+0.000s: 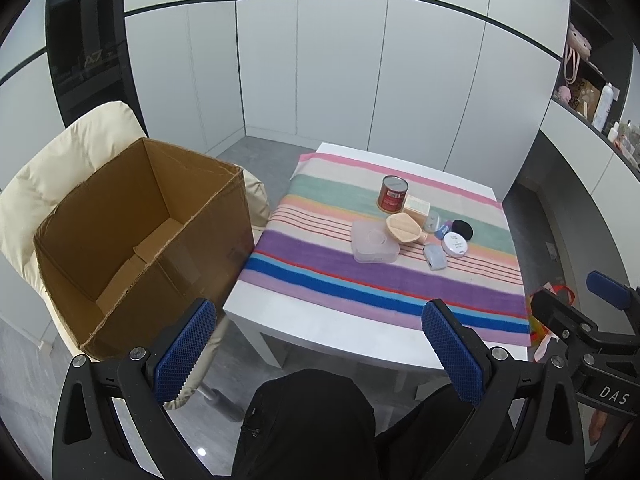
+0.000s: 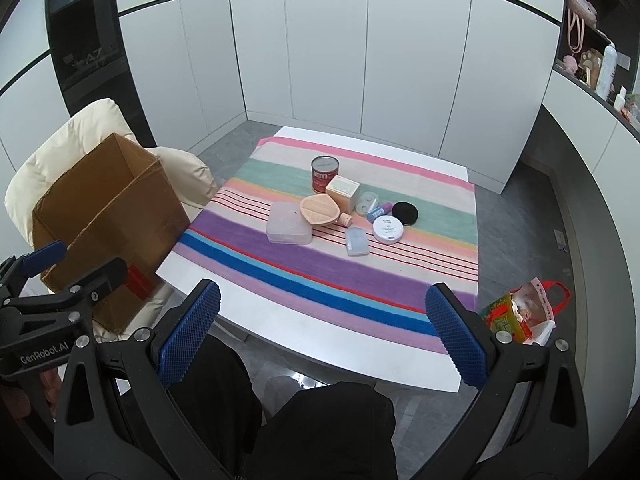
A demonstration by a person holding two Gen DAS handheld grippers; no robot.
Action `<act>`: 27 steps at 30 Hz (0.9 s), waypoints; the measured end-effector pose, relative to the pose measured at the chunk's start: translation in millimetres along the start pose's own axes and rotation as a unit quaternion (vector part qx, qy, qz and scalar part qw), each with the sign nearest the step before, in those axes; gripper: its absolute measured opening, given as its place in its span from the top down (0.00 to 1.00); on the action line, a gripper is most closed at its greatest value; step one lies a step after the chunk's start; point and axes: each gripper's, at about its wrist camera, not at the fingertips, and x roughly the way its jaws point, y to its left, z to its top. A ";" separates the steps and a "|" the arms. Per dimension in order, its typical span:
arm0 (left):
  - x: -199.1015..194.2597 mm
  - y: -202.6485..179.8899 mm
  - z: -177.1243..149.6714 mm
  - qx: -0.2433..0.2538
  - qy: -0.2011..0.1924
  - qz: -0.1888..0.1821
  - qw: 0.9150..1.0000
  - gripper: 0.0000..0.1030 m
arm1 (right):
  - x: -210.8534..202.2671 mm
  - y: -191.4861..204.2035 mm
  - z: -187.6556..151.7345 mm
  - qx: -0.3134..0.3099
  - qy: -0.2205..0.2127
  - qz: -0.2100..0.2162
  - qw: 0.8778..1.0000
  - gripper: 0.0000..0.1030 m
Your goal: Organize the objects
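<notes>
A cluster of small items lies mid-table on a striped cloth (image 2: 320, 272): a red can (image 2: 325, 174), a beige box (image 2: 343, 193), a clear plastic case (image 2: 289, 229), a peach brush (image 2: 320, 210), a white round compact (image 2: 387, 229), a black puff (image 2: 405, 213) and a pale blue case (image 2: 357, 241). An empty cardboard box (image 1: 136, 236) stands open on a cream chair (image 1: 52, 160) to the left of the table. My left gripper (image 1: 320, 348) and right gripper (image 2: 324, 332) hover open over the near table edge, holding nothing, well short of the items.
The white table (image 2: 304, 344) stands on a grey floor with white cabinets behind. A colourful bag (image 2: 520, 316) sits on the floor at the right. A person's dark-clothed knees (image 2: 312, 432) are below the grippers. Shelves with items line the far right (image 2: 600, 64).
</notes>
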 end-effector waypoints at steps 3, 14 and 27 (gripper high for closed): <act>3.2 -1.9 -0.6 -0.006 -0.003 -0.005 1.000 0.00 | 1.3 -4.4 -1.1 0.003 0.002 -0.007 1.000 0.00; 41.5 -24.7 0.3 0.013 0.044 -0.013 0.999 0.00 | 29.5 -21.5 0.4 0.010 0.042 -0.014 0.999 0.00; 104.3 -58.7 37.4 0.035 0.074 -0.016 0.996 0.04 | 102.8 -54.1 11.6 0.015 0.083 -0.028 0.996 0.00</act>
